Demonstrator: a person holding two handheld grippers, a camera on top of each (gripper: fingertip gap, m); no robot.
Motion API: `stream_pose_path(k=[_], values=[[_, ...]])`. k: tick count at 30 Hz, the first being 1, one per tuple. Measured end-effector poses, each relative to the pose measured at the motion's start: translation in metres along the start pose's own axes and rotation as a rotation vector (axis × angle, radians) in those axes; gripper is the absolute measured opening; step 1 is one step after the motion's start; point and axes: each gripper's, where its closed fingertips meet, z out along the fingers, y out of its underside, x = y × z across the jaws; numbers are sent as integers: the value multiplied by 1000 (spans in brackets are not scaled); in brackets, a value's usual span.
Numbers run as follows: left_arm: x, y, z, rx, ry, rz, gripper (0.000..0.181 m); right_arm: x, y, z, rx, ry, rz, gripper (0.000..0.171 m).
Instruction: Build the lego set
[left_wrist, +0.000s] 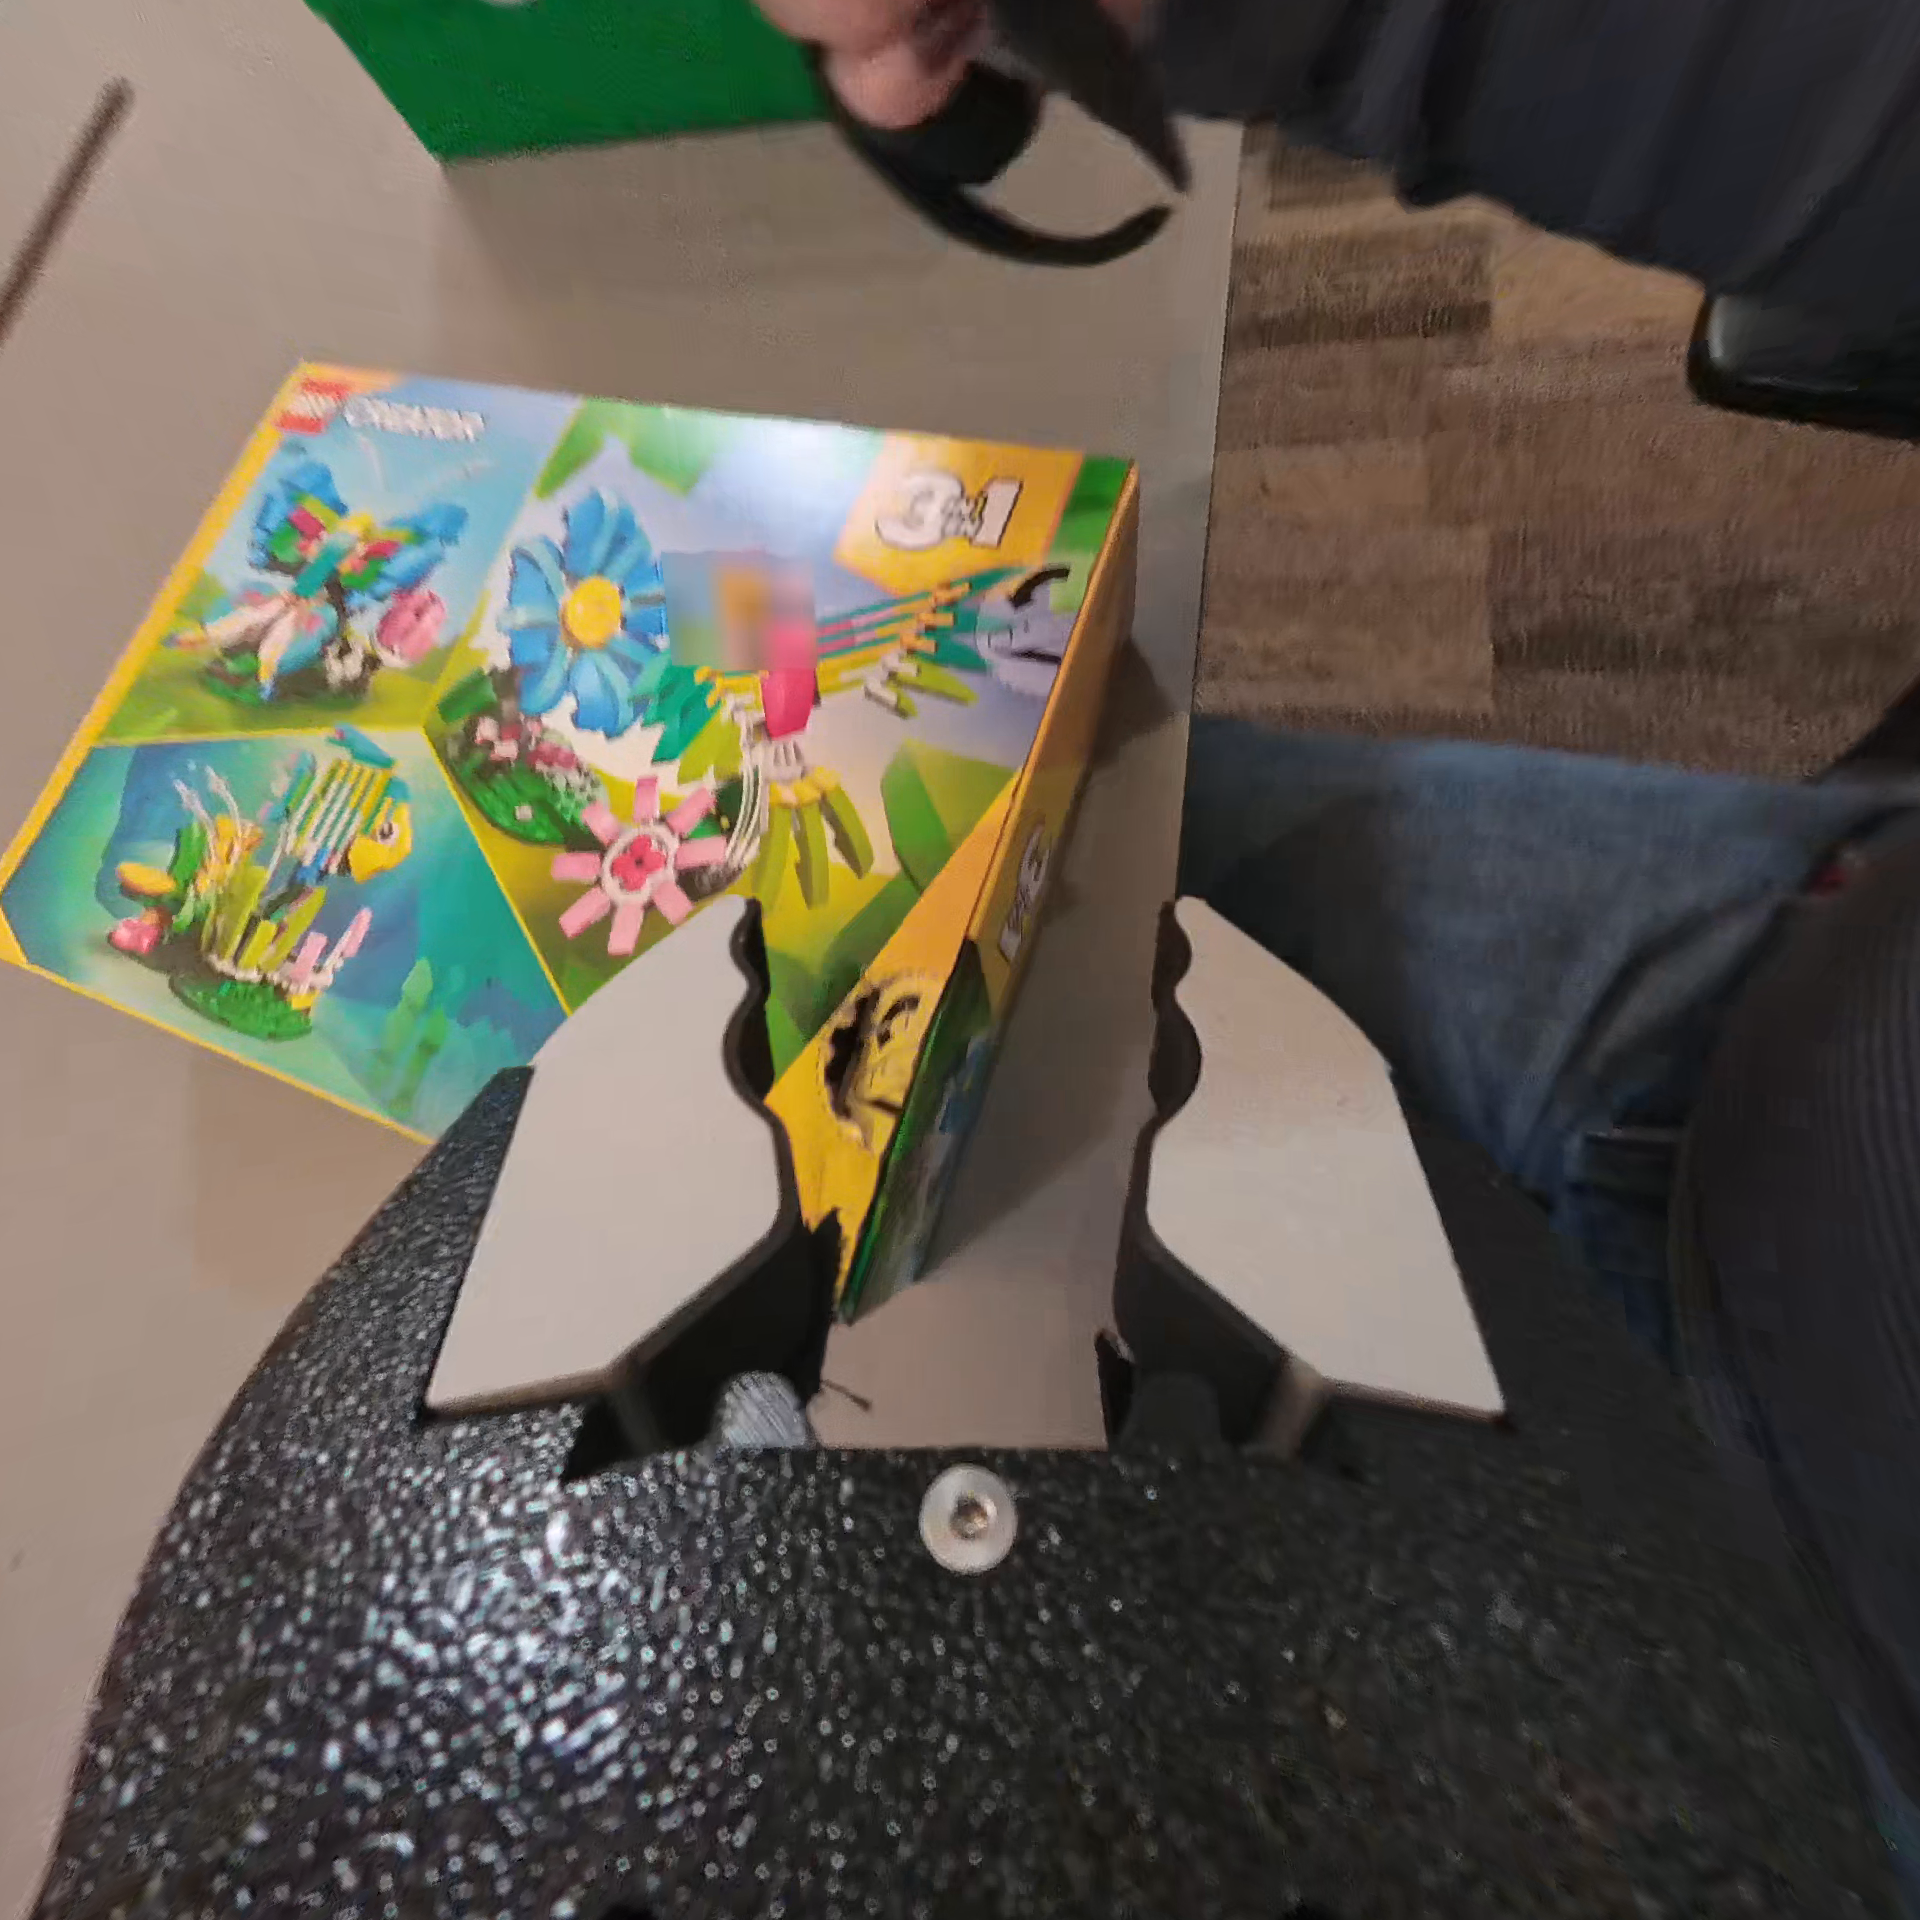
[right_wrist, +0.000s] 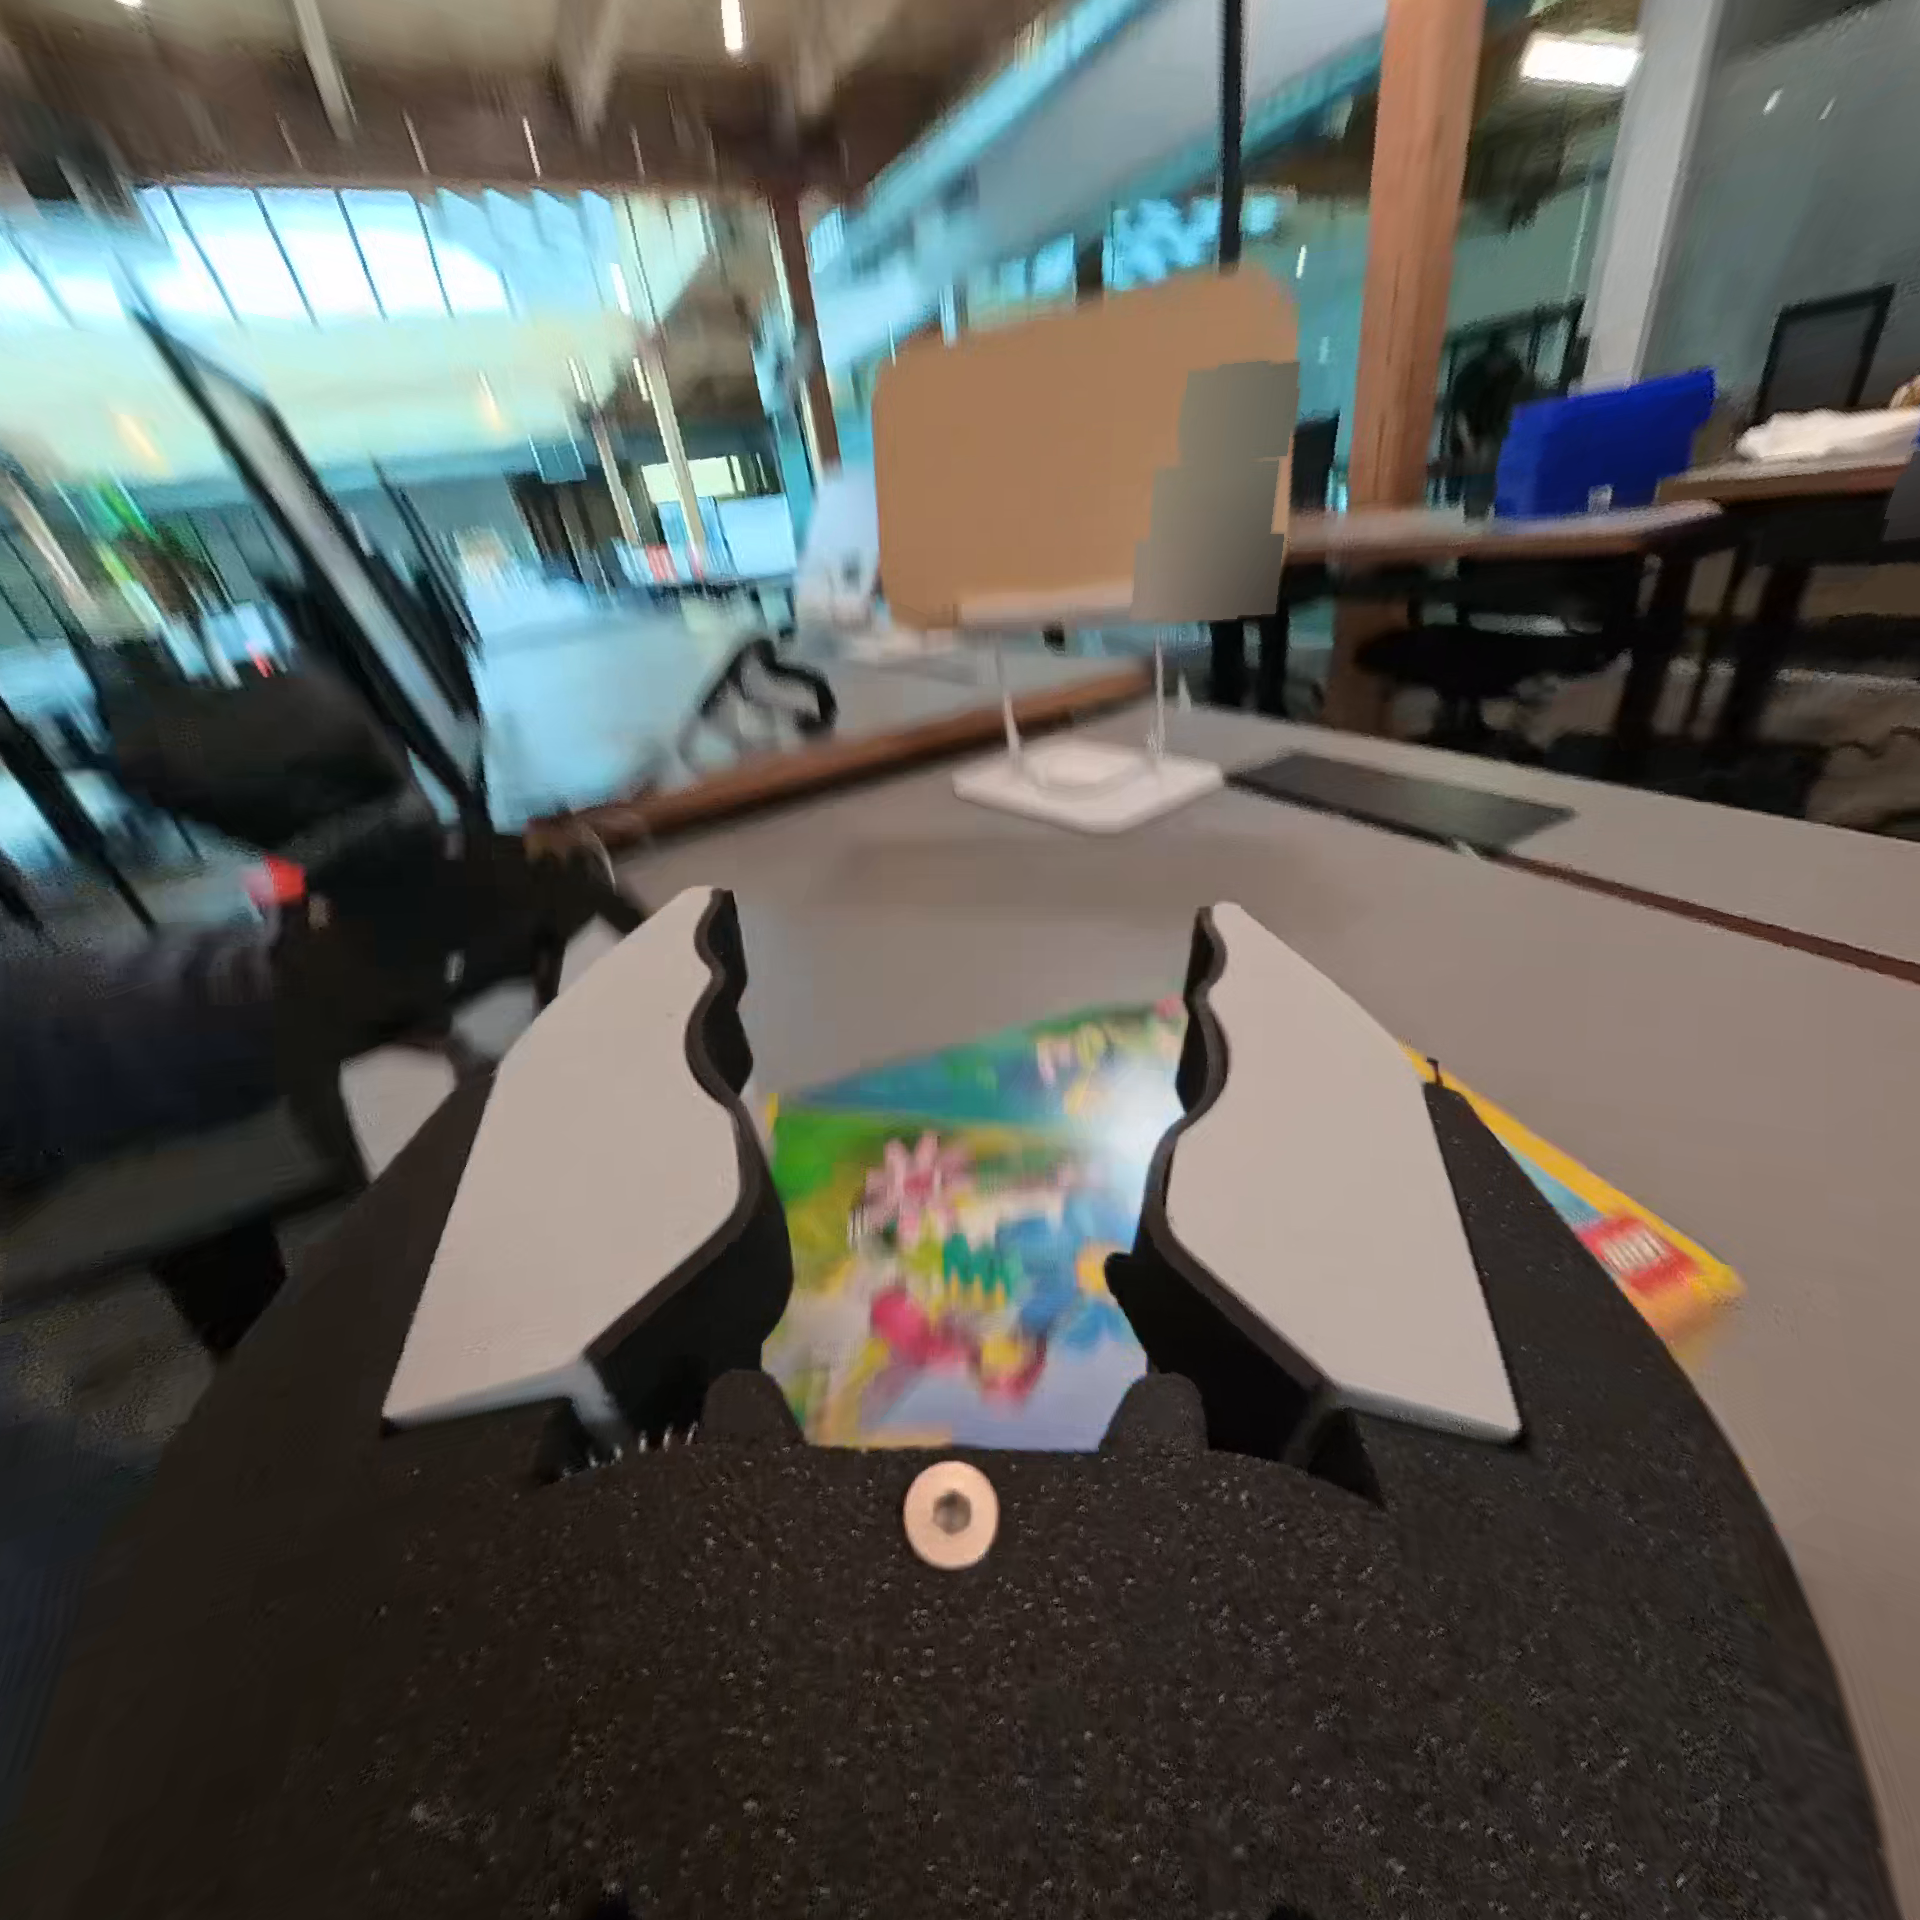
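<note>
The lego box (left_wrist: 582, 727) lies flat on the grey counter (left_wrist: 260, 312), with its right end at the counter edge, near the person's knee. The left claw (left_wrist: 961, 935) is wide open and holds nothing. One corner of the box, torn at its end flap, sits between its fingers without being pinched. The right claw (right_wrist: 961, 925) is also wide open and empty. In its own view it hangs above the printed face of the box (right_wrist: 966, 1226), with the picture blurred.

The main risk, I think, is the edge at 3 o'clock of the box. A push from the left claw toward that side could slide the box off the counter to the carpet (left_wrist: 1507, 468). The torn flap is another weak place: closing on it may rip the card further instead of opening it cleanly. A green plate (left_wrist: 582, 73) lies at 12 o'clock, well apart.
</note>
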Motion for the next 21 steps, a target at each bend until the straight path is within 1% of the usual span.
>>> stream_pose_path(k=[2,5,8,10,11,12,13,16,17,21], values=[[-5,-3,7,7,-50,52,75,-20,22,-19,-198,17,-119,73],[-9,-11,18,15,-72,156,74,-53,74,-45,-518,24,-287,67],[-9,-20,31,20,-50,220,74,-66,119,-59,-759,79,-571,57],[-10,-19,40,-11,-44,266,73,-68,134,-60,-840,111,-770,51],[-7,-17,44,-30,-22,287,73,-69,139,-57,-864,112,-832,50],[-5,-13,48,-49,4,307,72,-70,144,-55,-886,112,-871,50],[-3,-9,51,-62,27,329,67,-69,148,-53,-914,116,-901,49],[-6,-7,55,-24,26,370,65,-58,157,-53,-1011,171,-1003,46],[-5,-7,55,-22,31,363,65,-56,157,-52,-1022,188,-1043,41],[-2,-6,56,-20,41,383,60,-53,159,-52,-1067,201,-1117,39]])
